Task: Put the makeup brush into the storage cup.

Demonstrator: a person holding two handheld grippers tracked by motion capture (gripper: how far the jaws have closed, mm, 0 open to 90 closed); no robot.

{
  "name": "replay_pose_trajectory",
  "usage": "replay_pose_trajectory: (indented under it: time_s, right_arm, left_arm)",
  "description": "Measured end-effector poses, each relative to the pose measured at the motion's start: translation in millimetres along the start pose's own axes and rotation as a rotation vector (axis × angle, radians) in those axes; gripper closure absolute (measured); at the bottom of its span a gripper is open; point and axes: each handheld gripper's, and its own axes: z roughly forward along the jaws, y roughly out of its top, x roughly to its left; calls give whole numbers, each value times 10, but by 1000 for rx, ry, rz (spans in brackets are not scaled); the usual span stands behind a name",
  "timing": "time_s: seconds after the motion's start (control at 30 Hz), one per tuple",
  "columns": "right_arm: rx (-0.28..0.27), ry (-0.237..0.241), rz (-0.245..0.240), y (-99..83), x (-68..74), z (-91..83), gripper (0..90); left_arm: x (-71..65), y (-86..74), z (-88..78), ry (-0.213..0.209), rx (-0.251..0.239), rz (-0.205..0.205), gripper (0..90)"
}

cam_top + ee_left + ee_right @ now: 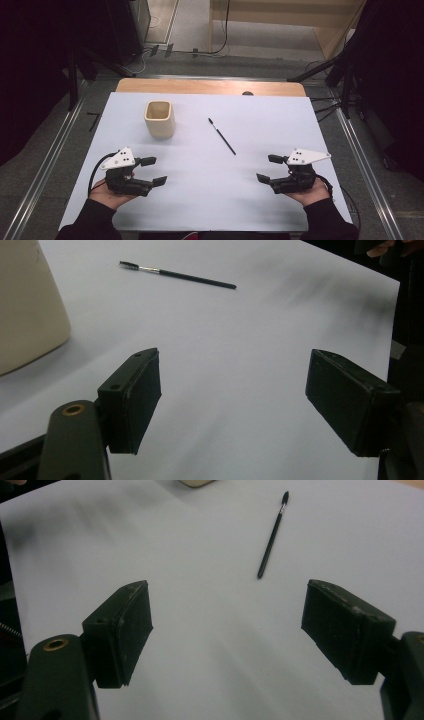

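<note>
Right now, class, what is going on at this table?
A person holds a gripper in each hand near the table's front edge. The left gripper and right gripper are both open and hold nothing. A thin black brush lies flat mid-table, and a cream cup stands upright, both untouched.

cup [159, 119]: cream | brush [222, 136]: black | table sheet [210, 195]: white

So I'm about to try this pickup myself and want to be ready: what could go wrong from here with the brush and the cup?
1. The thin brush lies flat on the white sheet, so wide fingers may slide over it or roll it away.
2. The cup stands upright and unheld; a sideways nudge from the left gripper could tip it.
3. The right gripper could snag and shift the sheet.
</note>
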Motion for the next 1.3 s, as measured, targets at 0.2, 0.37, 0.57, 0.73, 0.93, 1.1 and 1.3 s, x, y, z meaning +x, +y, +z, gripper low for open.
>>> replay_pose_trajectory:
  time_s: [0.2,0.37,0.57,0.73,0.93,1.1,1.3]
  right_arm:
    - [-21,-27,14,58,-6,119,214]
    - [-34,-45,43,101,-7,177,213]
    - [-27,-88,41,141,15,233,213]
    - [-39,-102,69,154,-22,251,215]
    - [-47,-105,78,189,-74,311,221]
    - [-42,-105,73,233,-88,386,221]
    - [-36,-100,66,309,-95,485,220]
  left_arm:
    - [43,4,0,8,-8,-30,226]
    - [55,9,18,14,2,-36,226]
    - [46,25,55,-3,15,-22,226]
    - [36,42,88,-10,19,-15,226]
    - [26,52,108,-16,19,-9,226]
    - [36,52,106,-17,19,-12,225]
    - [44,49,116,-20,24,-14,224]
